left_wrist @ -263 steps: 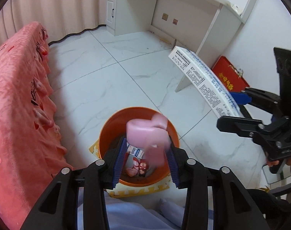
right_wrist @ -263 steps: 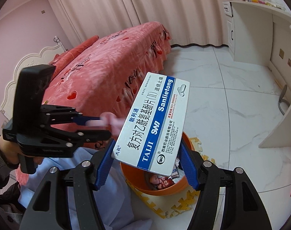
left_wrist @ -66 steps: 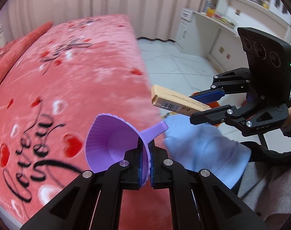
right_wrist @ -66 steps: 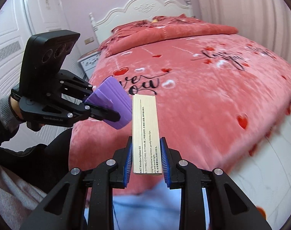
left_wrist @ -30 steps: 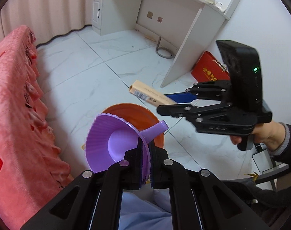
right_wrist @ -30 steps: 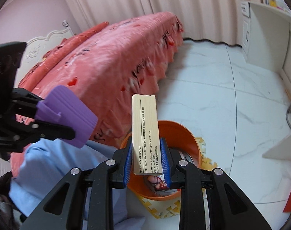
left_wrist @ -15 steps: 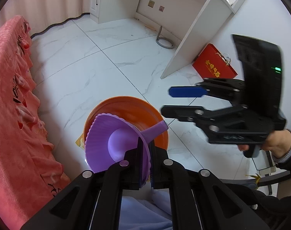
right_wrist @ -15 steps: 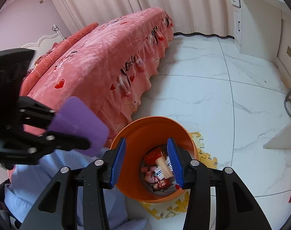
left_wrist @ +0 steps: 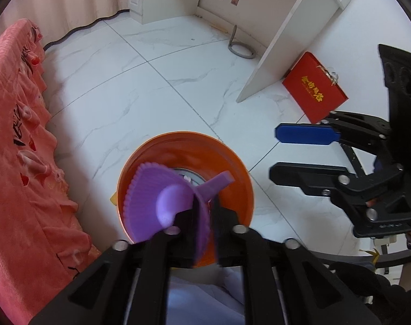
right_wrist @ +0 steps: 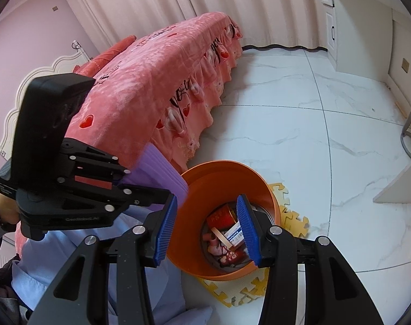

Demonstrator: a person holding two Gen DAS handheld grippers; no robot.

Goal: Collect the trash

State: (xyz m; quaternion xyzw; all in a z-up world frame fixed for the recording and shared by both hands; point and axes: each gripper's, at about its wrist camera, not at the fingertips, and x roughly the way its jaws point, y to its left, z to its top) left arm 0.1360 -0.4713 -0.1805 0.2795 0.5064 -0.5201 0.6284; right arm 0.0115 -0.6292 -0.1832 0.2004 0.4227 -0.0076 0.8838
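my left gripper [left_wrist: 205, 211] jaws opening around the purple funnel [left_wrist: 162, 203] above the orange bin [left_wrist: 238, 168]; right gripper [right_wrist: 205, 227] spread, empty, its box now dropped in; funnel next.

Count: one orange bin [right_wrist: 227, 173], one purple silicone funnel [left_wrist: 162, 203], one red box [left_wrist: 314, 92], two grippers (each two-fingered).

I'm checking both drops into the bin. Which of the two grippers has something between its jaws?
The left gripper: its opening jaws have the purple silicone funnel between them, over the orange bin. The right gripper is open and empty.
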